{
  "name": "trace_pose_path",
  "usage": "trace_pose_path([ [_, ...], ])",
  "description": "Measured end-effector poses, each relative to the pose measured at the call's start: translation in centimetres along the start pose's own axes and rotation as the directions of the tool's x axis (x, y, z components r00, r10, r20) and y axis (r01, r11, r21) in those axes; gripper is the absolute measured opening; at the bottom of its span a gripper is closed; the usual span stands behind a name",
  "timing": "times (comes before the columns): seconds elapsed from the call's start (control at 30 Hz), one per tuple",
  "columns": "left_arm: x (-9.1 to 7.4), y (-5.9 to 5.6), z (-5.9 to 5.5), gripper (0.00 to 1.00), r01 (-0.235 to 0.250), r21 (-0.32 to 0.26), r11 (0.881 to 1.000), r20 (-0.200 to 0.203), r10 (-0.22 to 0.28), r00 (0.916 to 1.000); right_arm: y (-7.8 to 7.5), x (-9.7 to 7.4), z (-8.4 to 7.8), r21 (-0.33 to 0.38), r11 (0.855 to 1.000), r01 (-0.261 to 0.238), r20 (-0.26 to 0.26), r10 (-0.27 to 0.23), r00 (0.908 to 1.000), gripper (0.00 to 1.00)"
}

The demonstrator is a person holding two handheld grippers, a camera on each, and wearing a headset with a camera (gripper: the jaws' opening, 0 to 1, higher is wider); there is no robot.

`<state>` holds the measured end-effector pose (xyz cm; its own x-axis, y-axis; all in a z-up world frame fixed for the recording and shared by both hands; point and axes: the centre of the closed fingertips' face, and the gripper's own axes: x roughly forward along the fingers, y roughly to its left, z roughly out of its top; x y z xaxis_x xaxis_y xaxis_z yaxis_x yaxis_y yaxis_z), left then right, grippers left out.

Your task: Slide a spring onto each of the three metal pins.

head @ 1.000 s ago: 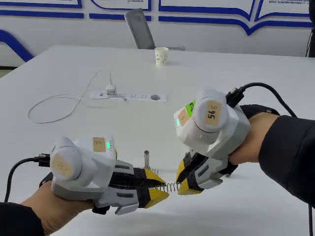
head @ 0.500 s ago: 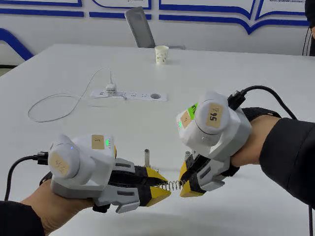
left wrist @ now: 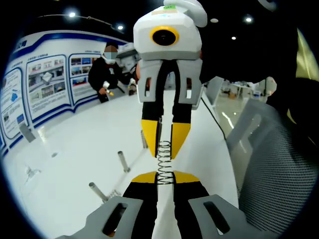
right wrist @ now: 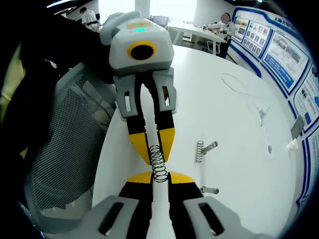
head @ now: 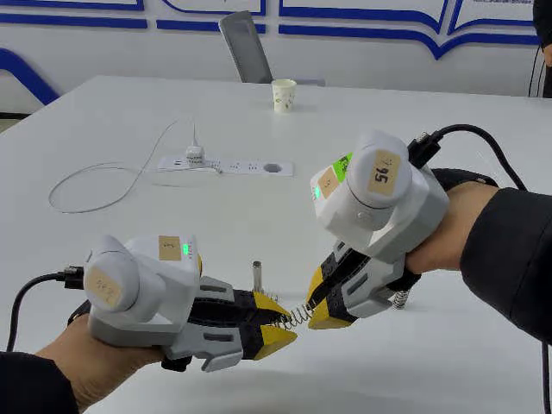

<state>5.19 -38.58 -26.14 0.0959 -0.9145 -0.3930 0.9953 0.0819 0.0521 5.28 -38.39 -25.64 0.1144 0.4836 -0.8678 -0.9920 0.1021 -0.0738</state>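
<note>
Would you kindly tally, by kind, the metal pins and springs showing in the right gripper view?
Silver metal pin: 2, the second bare.
Coiled metal spring: 2, the other on the first pin.
Total: 4.

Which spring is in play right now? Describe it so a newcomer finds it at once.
On the big white table, look at the near edge, where two white hand-held grippers point at each other. The thin metal coil spring bridges the yellow tips of the left gripper and right gripper. The other spring sits down on the table, while this one hangs in the air.
</note>
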Motion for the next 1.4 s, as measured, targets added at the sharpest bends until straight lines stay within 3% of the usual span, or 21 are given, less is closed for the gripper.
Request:
trace_pose_path([
  [0.87,0.1,0.0,-0.3,0.10,0.000,-0.007,1.000,-0.004,0.000,1.0000,0.7,-0.3,3.2,-0.054,0.999,-0.008,0.035,0.010,0.9994,0.12],
  [1.4,0.1,0.0,-0.4,0.13,-0.001,-0.028,1.000,-0.005,0.001,1.0000,0.5,-0.3,3.0,-0.055,0.998,-0.004,0.018,0.005,0.9998,0.12],
])
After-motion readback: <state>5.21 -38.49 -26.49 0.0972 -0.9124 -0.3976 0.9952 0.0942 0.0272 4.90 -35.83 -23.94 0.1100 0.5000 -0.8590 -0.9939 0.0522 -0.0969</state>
